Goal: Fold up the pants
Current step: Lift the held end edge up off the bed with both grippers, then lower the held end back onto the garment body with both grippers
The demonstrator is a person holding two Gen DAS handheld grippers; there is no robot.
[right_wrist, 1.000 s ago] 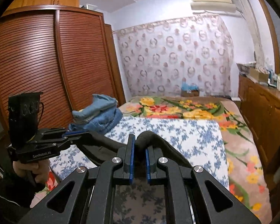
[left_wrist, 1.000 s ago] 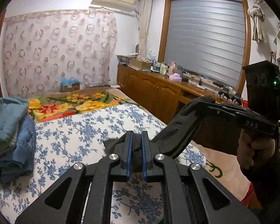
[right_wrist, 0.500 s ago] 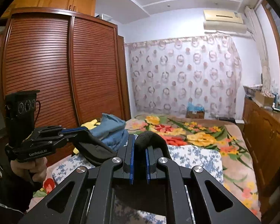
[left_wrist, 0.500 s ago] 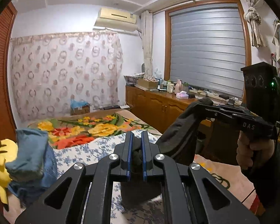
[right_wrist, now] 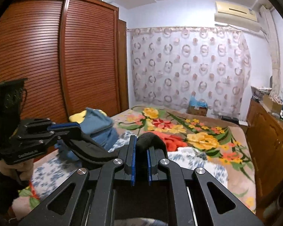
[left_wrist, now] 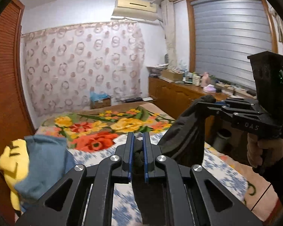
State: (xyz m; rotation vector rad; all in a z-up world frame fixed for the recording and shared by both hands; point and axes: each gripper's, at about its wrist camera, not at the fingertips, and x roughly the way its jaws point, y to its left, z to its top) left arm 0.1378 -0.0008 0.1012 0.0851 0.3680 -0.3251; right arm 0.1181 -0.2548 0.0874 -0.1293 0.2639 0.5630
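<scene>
Dark black pants [left_wrist: 184, 137] hang stretched between my two grippers, lifted above the bed. My left gripper [left_wrist: 137, 148] is shut on one edge of the pants. My right gripper [right_wrist: 140, 150] is shut on the other edge, where the fabric [right_wrist: 151, 141] bulges up between the blue pads. In the left wrist view the right gripper [left_wrist: 213, 102] shows at the right, clamped on the cloth. In the right wrist view the left gripper [right_wrist: 73, 129] shows at the left, clamped on the cloth too. The lower part of the pants is hidden beneath the grippers.
The bed [right_wrist: 198, 160] has a blue floral sheet and a bright flower blanket [left_wrist: 103, 128]. A pile of blue jeans and yellow cloth [left_wrist: 28, 162] lies at its left by the wooden wardrobe [right_wrist: 47, 56]. A wooden cabinet [left_wrist: 179, 96] with clutter runs along the right.
Both grippers have risen and tilted up, lifting the pants off the bed. More wall and ceiling show now, less of the sheet. Both stay shut on the pants.
</scene>
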